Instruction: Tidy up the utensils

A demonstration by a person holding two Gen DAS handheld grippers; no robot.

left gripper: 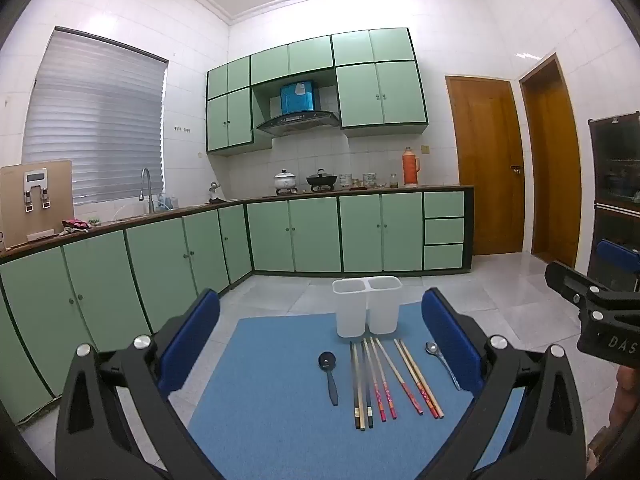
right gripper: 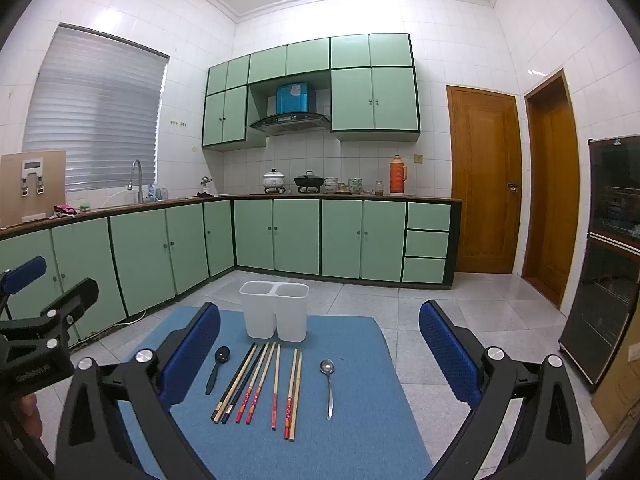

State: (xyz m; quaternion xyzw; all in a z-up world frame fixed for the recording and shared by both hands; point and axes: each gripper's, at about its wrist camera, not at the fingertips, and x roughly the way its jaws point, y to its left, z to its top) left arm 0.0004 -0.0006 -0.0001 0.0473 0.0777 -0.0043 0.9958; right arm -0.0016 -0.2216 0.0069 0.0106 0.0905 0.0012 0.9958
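Note:
A white two-compartment holder (left gripper: 367, 306) (right gripper: 274, 310) stands upright at the far side of a blue mat (left gripper: 280, 400) (right gripper: 360, 420). In front of it lie a black spoon (left gripper: 329, 376) (right gripper: 216, 368), several chopsticks (left gripper: 390, 384) (right gripper: 260, 386) side by side, and a metal spoon (left gripper: 442, 362) (right gripper: 328, 384). My left gripper (left gripper: 320, 344) hovers open above the mat's near side, nothing between its blue pads (left gripper: 188, 344). My right gripper (right gripper: 320, 348) is likewise open and empty, to the right of the left one. Neither touches a utensil.
Green kitchen cabinets (left gripper: 300, 236) and a counter with pots run along the far and left walls. Two wooden doors (right gripper: 484, 180) stand at the right, and a dark glass-front cabinet (right gripper: 612, 248) at the far right. Pale tiled floor surrounds the mat.

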